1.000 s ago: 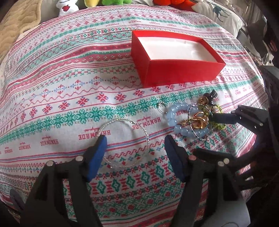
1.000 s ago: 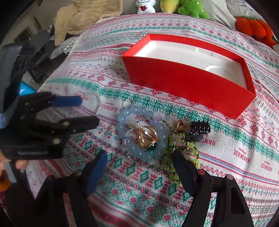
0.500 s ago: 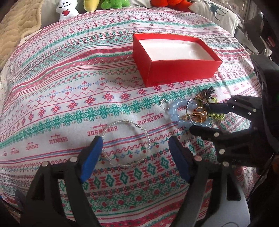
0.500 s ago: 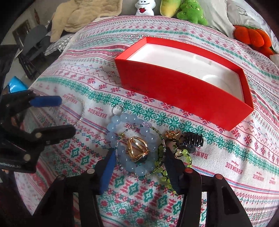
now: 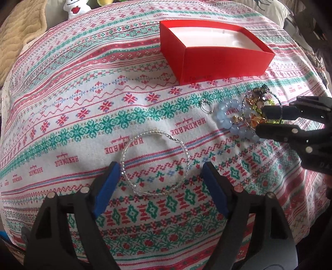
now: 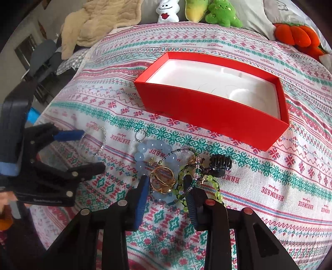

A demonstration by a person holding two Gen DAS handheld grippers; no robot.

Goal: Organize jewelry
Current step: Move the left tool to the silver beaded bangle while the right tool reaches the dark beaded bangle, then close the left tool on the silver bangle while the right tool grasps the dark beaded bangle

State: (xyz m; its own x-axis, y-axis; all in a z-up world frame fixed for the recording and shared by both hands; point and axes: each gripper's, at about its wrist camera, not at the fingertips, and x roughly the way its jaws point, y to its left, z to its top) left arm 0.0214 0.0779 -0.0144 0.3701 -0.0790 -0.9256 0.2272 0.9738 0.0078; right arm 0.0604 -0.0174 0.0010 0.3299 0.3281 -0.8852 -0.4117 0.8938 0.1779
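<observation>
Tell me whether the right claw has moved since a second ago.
Yes. The right claw has come in over the jewelry pile toward the red box, and is closing around the gold ring.

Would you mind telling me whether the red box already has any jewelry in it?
Empty as far as visible: the red box shows only its bare white liner, though its near wall hides some floor. The jewelry pile remains on the cloth.

A home, likely a bedroom – plush toys (image 6: 223, 13) line the far edge, a beige quilted blanket (image 6: 99, 20) lies bunched and a pillow (image 6: 249, 18) sits behind the patterned "HANDMADE" cloth (image 6: 269, 166)
</observation>
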